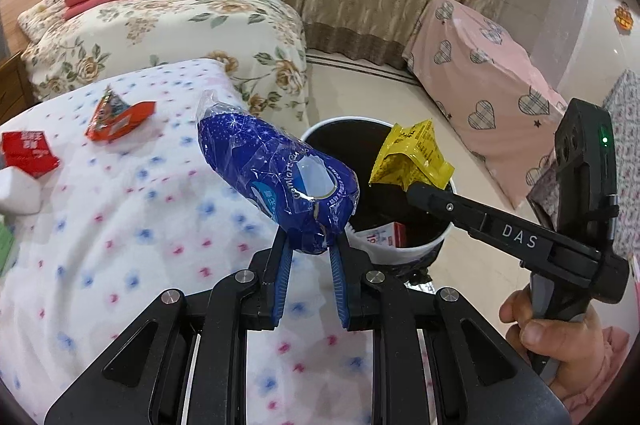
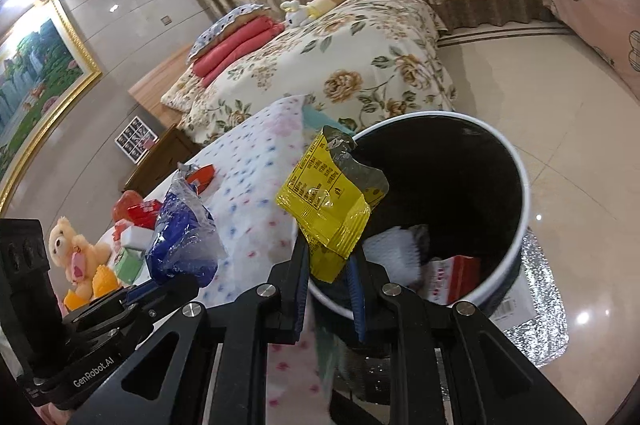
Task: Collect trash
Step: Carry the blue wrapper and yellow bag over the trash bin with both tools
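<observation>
My left gripper (image 1: 310, 245) is shut on a blue plastic tissue wrapper (image 1: 276, 173) and holds it above the table edge, just left of the bin (image 1: 420, 249). My right gripper (image 2: 330, 261) is shut on a yellow snack wrapper (image 2: 328, 201) and holds it over the near rim of the bin (image 2: 516, 161). The bin is black inside with a white rim and holds a red-and-white box (image 2: 452, 277) and white trash. The right gripper with the yellow wrapper (image 1: 412, 157) also shows in the left wrist view. The left gripper's blue wrapper (image 2: 180, 237) shows in the right wrist view.
A table with a dotted white cloth (image 1: 120, 225) carries an orange-red wrapper (image 1: 120, 121), a red box (image 1: 28, 153) and a white box (image 1: 16, 193). A floral bed (image 1: 180, 33) stands behind. A pink covered piece of furniture (image 1: 480, 85) is at the right. A teddy bear (image 2: 76, 249) sits far left.
</observation>
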Demonstrator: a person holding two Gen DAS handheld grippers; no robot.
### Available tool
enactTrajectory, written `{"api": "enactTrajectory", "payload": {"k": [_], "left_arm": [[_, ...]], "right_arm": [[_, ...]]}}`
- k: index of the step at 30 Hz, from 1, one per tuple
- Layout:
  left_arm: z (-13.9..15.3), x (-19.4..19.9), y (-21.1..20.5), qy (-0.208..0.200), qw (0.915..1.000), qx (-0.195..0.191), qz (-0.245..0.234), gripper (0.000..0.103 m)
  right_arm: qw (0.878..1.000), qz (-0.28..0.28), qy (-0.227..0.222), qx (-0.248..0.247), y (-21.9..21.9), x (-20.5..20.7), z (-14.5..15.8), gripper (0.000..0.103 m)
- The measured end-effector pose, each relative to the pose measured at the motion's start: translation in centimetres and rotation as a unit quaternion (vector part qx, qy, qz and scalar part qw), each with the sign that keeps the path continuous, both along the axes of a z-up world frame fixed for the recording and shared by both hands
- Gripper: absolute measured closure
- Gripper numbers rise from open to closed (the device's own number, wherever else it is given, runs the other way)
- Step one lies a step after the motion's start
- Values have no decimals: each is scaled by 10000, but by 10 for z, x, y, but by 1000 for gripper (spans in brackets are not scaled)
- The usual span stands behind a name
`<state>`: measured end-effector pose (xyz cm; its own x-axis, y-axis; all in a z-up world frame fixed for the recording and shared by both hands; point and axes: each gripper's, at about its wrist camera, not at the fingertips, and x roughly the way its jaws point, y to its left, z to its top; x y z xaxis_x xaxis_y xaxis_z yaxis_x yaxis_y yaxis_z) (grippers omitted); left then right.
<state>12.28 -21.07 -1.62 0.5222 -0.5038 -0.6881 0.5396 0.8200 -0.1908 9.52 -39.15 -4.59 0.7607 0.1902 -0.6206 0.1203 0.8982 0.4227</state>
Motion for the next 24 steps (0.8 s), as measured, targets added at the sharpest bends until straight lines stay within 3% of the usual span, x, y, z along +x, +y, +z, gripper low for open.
{"api": "enactTrajectory", "payload": {"k": [24], "left_arm": [[-7,15,-67,119,9980,282,-545,85]], "right_arm": [[9988,-436,206,9,-47,1,-11,85]]}}
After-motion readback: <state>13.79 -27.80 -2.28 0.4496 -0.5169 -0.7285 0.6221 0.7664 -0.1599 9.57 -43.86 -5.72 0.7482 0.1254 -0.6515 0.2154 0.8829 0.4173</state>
